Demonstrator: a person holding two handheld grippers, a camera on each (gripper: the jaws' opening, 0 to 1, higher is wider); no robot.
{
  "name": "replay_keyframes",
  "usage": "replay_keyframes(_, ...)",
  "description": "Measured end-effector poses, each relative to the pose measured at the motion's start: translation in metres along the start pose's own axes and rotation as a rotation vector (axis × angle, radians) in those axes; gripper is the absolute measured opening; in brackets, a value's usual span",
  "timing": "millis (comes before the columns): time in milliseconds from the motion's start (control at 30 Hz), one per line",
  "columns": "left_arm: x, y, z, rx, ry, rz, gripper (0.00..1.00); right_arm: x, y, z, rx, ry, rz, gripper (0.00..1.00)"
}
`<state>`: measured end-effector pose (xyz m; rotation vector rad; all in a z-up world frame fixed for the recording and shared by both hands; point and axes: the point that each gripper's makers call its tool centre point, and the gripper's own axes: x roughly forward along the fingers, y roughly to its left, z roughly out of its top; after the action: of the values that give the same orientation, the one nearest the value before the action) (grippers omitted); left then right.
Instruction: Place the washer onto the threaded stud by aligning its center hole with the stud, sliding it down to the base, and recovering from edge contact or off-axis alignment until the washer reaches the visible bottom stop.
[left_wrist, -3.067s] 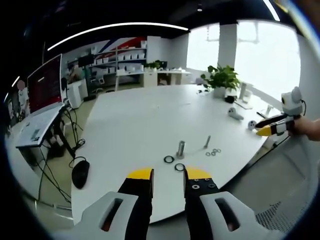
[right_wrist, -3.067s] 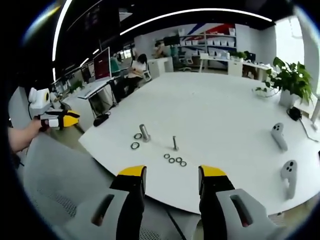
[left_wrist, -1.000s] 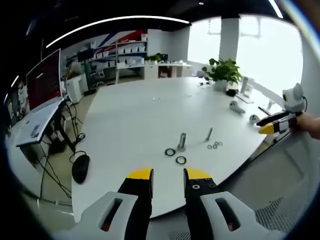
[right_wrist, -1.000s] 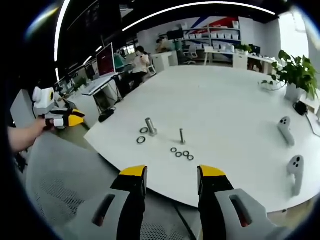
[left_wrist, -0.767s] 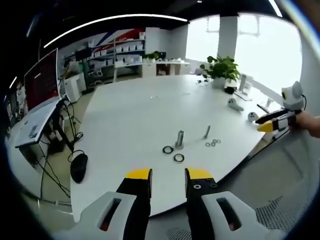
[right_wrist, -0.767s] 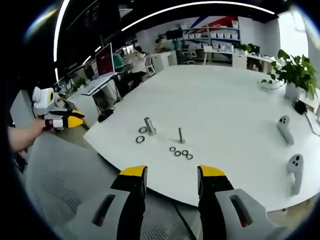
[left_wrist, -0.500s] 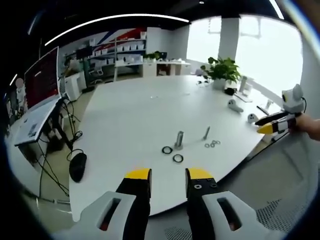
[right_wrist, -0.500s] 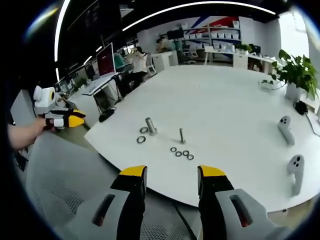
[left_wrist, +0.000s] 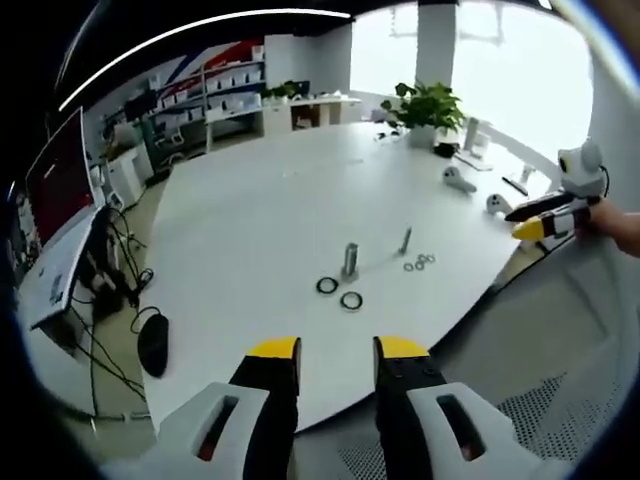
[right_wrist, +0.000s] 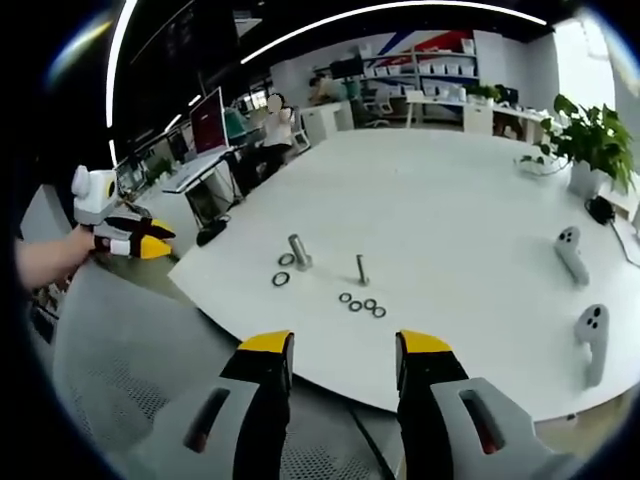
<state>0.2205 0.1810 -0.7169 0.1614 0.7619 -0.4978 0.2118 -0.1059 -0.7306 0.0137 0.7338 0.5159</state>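
Left gripper (left_wrist: 325, 350): jaws apart, holding nothing, back from the white table (left_wrist: 240, 200). Ahead of it two dark rings (left_wrist: 340, 293), then a thick grey post (left_wrist: 350, 260), then a thin threaded stud (left_wrist: 405, 240) standing upright with small flat metal washers (left_wrist: 418, 263) lying loose at its foot. Right gripper (right_wrist: 333, 347): jaws likewise parted, empty, stud ahead, washers nearer.

The big white table (right_wrist: 450, 190) holds two studs (right_wrist: 297, 252), six rings (right_wrist: 360, 304), two controllers (right_wrist: 566, 254) – and a plant (right_wrist: 590, 140).
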Motion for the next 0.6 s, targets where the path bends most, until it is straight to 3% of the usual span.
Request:
replay_keyframes(233, 0.025, -0.009, 0.009, 0.055, 0.042, -0.037, 0.28, 0.000, -0.002, 0.001, 0.009, -0.007, -0.004, 0.43)
replay_keyframes(467, 0.060, -0.028, 0.006, 0.106, 0.115, -0.102, 0.29, -0.001, -0.004, 0.001, 0.015, -0.009, -0.011, 0.43)
replay_keyframes(600, 0.078, -0.028, -0.002, 0.118, 0.161, -0.129, 0.29, -0.001, -0.005, 0.001, 0.020, -0.013, -0.013, 0.43)
